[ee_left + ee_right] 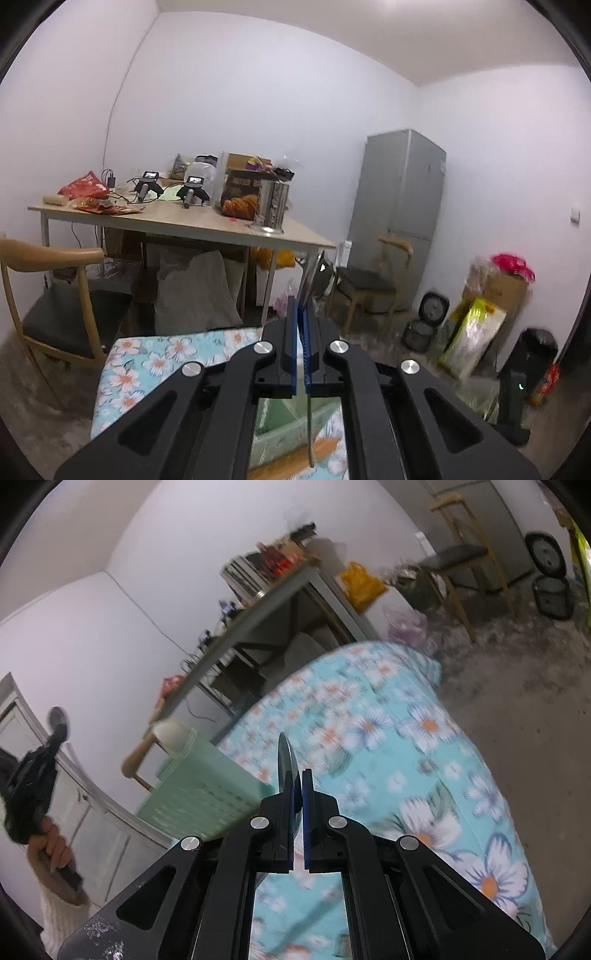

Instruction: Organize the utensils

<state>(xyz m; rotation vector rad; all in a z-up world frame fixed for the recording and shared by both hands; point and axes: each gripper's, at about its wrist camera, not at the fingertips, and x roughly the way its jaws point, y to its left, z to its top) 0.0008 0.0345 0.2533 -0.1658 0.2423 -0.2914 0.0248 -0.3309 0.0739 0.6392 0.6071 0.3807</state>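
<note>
My left gripper (300,314) is shut on a metal spoon (314,273); its bowl sticks up past the fingertips and its thin handle (309,424) hangs down behind the jaws. It is raised above the floral-cloth table (147,365). My right gripper (297,786) is shut on another metal spoon (286,757), bowl up, over the same cloth (388,738). A pale green slotted utensil tray (199,794) lies left of the right gripper and shows under the left one (280,417). The left gripper also shows at far left in the right wrist view (33,775), held by a hand.
A wooden table (207,225) with snack bags, a steel canister (271,206), boxes and two spare grippers stands behind. Wooden chairs (44,295) flank it. A grey fridge (399,206), a rice cooker (424,321) and bags line the right wall.
</note>
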